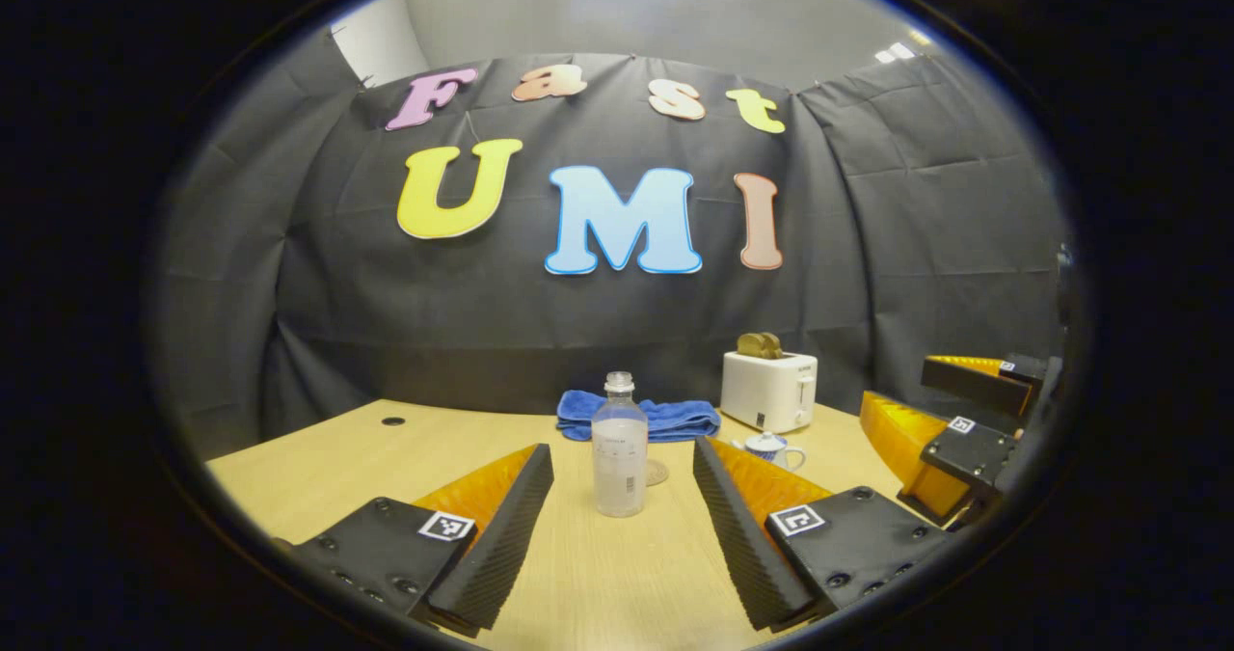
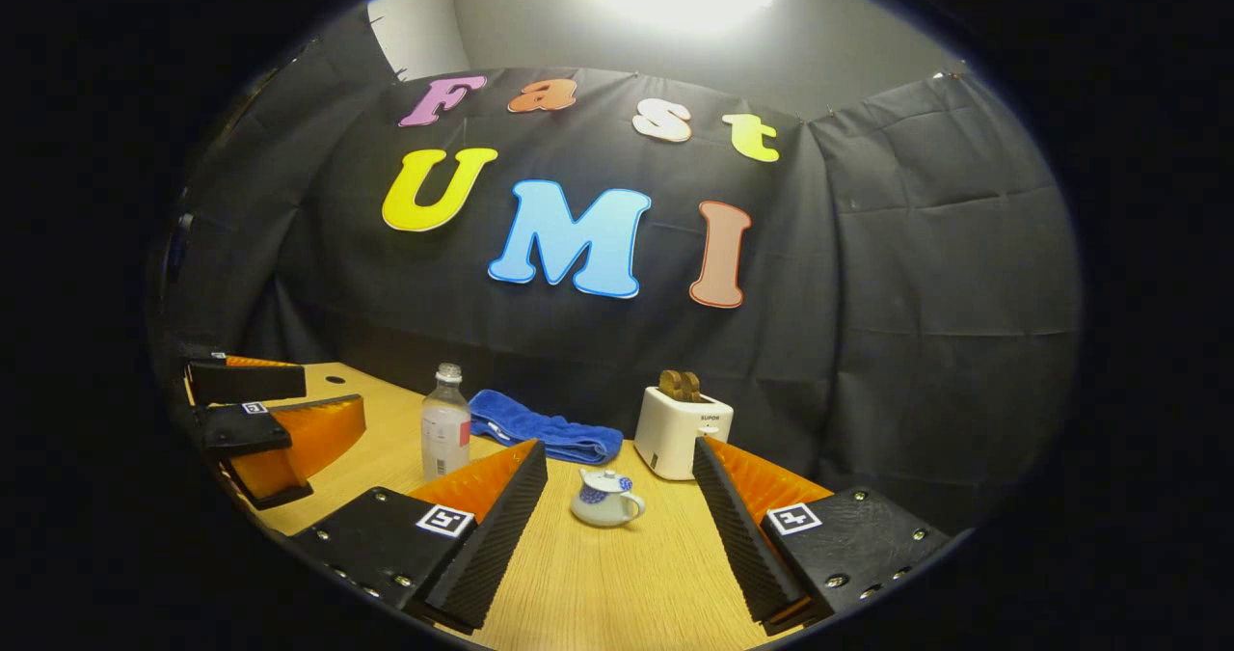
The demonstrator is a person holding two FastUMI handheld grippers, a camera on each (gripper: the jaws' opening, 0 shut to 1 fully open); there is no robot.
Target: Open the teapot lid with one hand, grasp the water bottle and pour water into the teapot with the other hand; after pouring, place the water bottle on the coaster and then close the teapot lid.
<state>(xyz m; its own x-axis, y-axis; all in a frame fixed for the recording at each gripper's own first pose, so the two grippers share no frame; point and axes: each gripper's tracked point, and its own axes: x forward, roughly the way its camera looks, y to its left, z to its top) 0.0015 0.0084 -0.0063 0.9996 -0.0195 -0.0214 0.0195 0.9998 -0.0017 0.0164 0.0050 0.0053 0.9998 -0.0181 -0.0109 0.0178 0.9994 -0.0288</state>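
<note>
Left gripper view, coaster [image 1: 657, 473] behind water bottle [image 1: 619, 447] (claws apart)

One bottle [image 1: 619, 448], one teapot [image 2: 604, 498], one toaster [image 2: 683, 431], one towel [image 2: 540, 429].

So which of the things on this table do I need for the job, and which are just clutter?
Needed:
clear plastic water bottle
small white-and-blue teapot
round coaster behind the bottle

Clutter:
white toaster holding toast
blue towel
</note>
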